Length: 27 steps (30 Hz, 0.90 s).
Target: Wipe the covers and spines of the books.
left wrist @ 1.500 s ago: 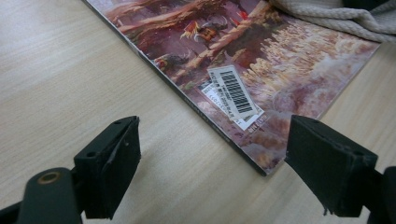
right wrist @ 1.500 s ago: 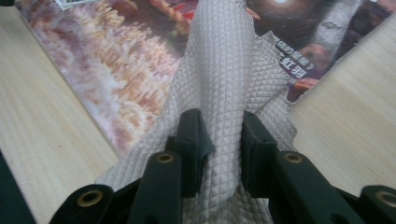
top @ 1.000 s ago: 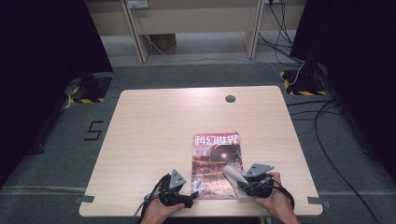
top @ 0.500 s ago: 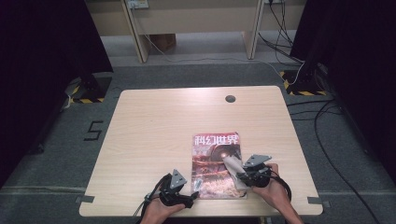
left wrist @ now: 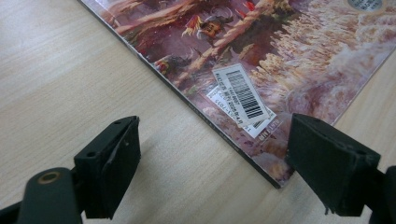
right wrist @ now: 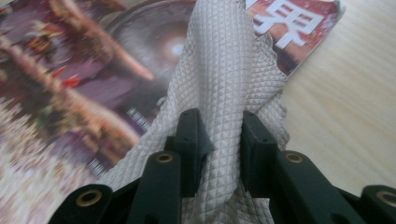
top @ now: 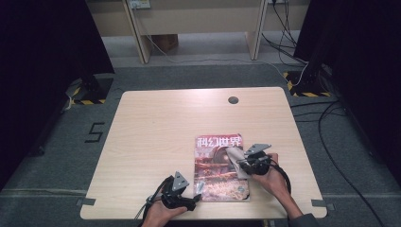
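light: even, overhead, bright on tabletop (top: 161, 142) | surroundings beside tabletop: dark | shadows: soft, short | blur: magazine (right wrist: 70, 84) smeared in right gripper view | glare: none

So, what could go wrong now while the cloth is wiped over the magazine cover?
1. The magazine lies loose; the left gripper stands open at its corner without pressing it, so the wipe may drag it.
2. It lies near the table front edge and could slide off.
3. The cloth, pinched in the right gripper, may slip free.
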Each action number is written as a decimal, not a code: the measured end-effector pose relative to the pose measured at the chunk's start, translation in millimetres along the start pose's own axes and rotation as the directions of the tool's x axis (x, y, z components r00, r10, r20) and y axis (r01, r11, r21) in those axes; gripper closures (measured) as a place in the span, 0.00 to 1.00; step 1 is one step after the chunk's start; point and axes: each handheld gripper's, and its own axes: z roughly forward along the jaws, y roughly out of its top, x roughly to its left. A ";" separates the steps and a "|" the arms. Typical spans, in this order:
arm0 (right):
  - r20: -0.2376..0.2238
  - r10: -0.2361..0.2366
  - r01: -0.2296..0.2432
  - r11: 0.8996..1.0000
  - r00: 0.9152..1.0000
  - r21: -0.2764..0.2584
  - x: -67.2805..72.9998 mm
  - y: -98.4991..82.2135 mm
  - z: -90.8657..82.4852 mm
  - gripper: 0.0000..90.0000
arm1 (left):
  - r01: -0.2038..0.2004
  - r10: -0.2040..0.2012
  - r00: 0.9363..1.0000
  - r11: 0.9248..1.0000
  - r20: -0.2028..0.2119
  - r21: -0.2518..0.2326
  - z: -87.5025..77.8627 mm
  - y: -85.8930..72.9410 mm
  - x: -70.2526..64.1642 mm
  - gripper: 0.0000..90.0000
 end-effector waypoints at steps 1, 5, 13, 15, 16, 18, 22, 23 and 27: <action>0.009 0.003 -0.003 1.000 1.000 0.001 -2.0 2.6 2.1 0.80 | 0.000 0.000 1.000 1.000 0.001 0.001 0.1 0.2 0.0 0.19; 0.032 0.017 -0.017 1.000 0.999 -0.002 -10.1 11.2 9.5 0.80 | 0.002 -0.002 1.000 1.000 0.000 0.000 0.0 -0.1 0.2 0.19; 0.070 0.048 -0.048 0.999 0.996 -0.007 -25.6 27.3 23.4 0.80 | 0.006 -0.006 1.000 1.000 0.007 0.002 0.2 -0.2 1.3 0.18; 0.082 0.055 -0.055 0.998 0.995 -0.006 -29.5 32.1 27.1 0.80 | 0.007 -0.007 1.000 1.000 0.005 0.000 0.1 -0.4 0.9 0.18; 0.091 0.061 -0.060 0.998 0.994 -0.009 -31.9 34.3 29.2 0.80 | 0.004 -0.004 1.000 1.000 0.004 0.001 0.2 -0.2 0.7 0.19; 0.097 0.080 -0.080 0.997 0.992 -0.010 -36.6 38.2 32.6 0.80 | 0.006 -0.006 1.000 1.000 0.006 0.002 0.2 -0.3 1.2 0.18; 0.120 0.106 -0.104 0.994 0.987 -0.021 -44.7 42.7 37.5 0.80 | 0.005 -0.005 1.000 1.000 0.007 0.002 0.2 -0.1 1.3 0.18; 0.124 0.111 -0.109 0.994 0.986 -0.025 -46.3 43.4 38.4 0.80 | 0.010 -0.010 1.000 1.000 0.008 0.001 0.2 -0.4 1.2 0.18; 0.133 0.113 -0.111 0.994 0.985 -0.026 -47.6 44.6 39.4 0.80 | 0.004 -0.004 1.000 1.000 0.008 0.003 0.2 -0.1 1.3 0.19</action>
